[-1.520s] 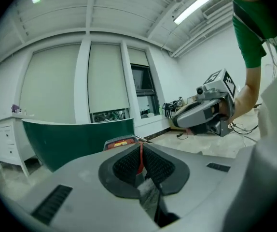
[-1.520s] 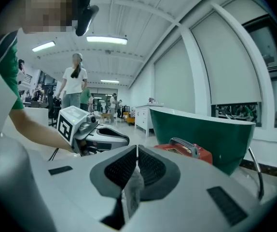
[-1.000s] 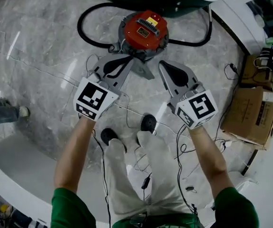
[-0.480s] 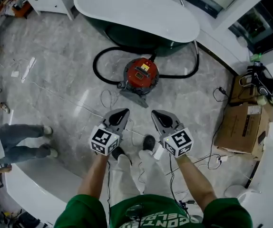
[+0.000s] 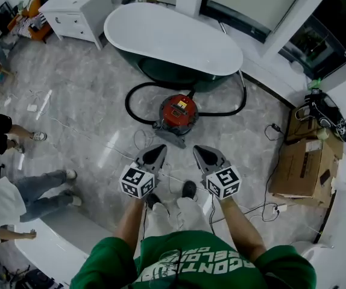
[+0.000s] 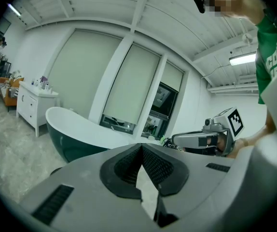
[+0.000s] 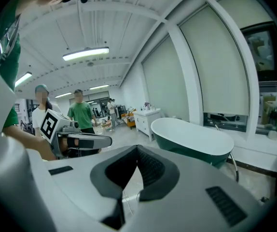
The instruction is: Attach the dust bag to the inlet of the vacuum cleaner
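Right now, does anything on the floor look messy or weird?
A little messy: thin loose cables trail across the floor by the person's feet, and the black hose of the vacuum cleaner sprawls in a wide loop beside the bathtub. The vacuum cleaner stands upright; nothing looks spilled or broken.

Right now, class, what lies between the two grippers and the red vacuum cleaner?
Head view: only marble floor crossed by a thin cable separates the left gripper and right gripper from the vacuum cleaner.
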The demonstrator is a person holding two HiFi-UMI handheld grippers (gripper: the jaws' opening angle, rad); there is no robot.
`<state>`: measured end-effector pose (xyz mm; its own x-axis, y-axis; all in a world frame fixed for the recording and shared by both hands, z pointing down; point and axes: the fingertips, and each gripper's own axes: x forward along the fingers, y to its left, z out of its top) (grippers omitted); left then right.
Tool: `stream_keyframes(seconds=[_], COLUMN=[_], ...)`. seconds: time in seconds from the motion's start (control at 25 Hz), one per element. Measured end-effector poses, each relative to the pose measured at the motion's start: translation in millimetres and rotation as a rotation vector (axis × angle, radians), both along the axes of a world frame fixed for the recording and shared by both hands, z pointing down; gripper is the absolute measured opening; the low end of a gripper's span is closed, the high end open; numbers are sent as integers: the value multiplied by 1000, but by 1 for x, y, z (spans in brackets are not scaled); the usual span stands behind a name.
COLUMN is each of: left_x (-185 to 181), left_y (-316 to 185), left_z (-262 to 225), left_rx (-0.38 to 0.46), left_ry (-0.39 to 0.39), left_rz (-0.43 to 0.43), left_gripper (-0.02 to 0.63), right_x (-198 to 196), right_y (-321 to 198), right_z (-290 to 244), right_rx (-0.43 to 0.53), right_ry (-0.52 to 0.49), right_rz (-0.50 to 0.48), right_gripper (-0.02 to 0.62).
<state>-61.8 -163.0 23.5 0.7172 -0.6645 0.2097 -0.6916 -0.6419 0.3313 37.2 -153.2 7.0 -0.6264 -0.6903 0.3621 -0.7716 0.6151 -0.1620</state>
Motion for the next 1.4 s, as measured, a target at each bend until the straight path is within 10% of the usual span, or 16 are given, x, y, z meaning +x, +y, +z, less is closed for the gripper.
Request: stream_keyframes(seconds=[0.64,1.4], left_x=[-6,20], left_y=[9,3], left_z=[-110,-131], left_rx=[159,192], left_ry=[-32,-9], left_rz=[-3,-26], left_gripper=[3,3], right_x=[23,50], right_y=[16,9], right_z=[-103,-118], right_rx=[119,163], right_ry=[-125,-95], right_rz=[78,107], right_gripper=[8,9])
